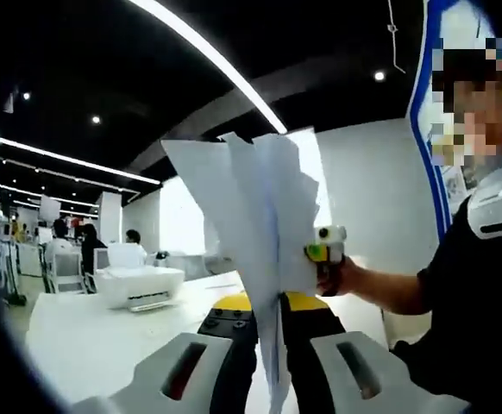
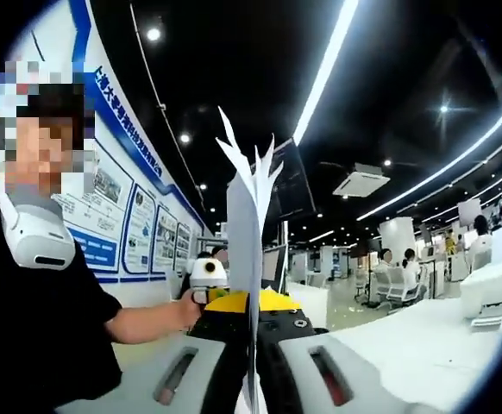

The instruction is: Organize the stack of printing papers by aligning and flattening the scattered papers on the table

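Observation:
A stack of white printing papers (image 1: 260,216) is held upright above the white table (image 1: 87,336), its top corners fanned out unevenly. My left gripper (image 1: 268,315) is shut on the stack's lower edge, with the sheets running down between its jaws. In the left gripper view my right gripper (image 1: 324,250) shows at the stack's right side, held by a person's hand. In the right gripper view the same papers (image 2: 247,216) stand edge-on, and my right gripper (image 2: 253,306) is shut on them. The left gripper (image 2: 206,276) shows just behind the stack there.
A white printer (image 1: 139,285) sits on the table beyond the papers and also appears as the printer (image 2: 497,289) at the right edge. The person (image 1: 484,285) in a black shirt stands close by. A wall with blue posters (image 2: 139,224) and seated people (image 1: 87,246) are further off.

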The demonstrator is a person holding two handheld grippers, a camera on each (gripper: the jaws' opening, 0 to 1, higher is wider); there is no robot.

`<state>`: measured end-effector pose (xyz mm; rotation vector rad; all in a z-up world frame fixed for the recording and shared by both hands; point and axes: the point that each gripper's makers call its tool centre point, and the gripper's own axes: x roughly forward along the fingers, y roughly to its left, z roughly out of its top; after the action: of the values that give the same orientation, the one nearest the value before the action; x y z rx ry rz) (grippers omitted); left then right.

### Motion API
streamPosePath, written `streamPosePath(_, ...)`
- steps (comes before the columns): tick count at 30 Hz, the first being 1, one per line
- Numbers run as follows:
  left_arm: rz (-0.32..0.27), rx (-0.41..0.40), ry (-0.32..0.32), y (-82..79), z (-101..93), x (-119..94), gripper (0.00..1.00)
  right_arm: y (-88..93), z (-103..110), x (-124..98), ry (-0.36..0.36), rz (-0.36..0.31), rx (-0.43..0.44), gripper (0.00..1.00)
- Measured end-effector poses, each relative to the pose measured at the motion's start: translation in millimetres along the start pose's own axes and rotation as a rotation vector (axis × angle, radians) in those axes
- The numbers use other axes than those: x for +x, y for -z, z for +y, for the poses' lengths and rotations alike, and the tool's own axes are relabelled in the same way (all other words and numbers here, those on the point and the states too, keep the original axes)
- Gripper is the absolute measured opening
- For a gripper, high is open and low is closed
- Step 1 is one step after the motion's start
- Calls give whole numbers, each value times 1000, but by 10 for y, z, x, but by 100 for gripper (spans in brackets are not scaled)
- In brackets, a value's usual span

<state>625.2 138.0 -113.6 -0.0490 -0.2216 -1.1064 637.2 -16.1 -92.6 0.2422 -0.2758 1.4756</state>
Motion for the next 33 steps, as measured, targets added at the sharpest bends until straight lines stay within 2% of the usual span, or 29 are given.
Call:
streamPosePath(7, 27, 1, 16, 121, -50, 68, 19, -54, 46, 20, -10, -36, 23, 0)
streamPosePath(10, 28, 7, 36, 78, -110, 99, 6, -1, 57, 41, -1, -6, -8, 0)
streamPosePath(12, 44, -25, 51, 60, -140, 105, 6, -5, 45, 32, 5, 12, -15, 0)
streamPosePath(16, 88, -4, 39, 93, -147, 105, 6, 94, 36, 9, 21, 101, -46, 0)
streamPosePath(21, 119, -8, 36, 231, -126, 71, 10, 210, 31, -16, 25, 157, -26, 0)
streamPosePath(22, 138, -11, 28, 293, -108, 65, 13, 263, 14, -25, 34, 185, -24, 3)
streamPosePath(24, 162, -21, 19, 402, -88, 71, 21, 299, 14, -4, 38, 196, -23, 9)
streamPosePath(26, 177, -25, 29, 464, -111, 76, 22, 332, 29, 15, 37, 207, -25, 12)
streamPosePath(33, 195, -20, 46, 472, -163, 115, 22, 348, 20, 31, 40, 223, -30, 11)
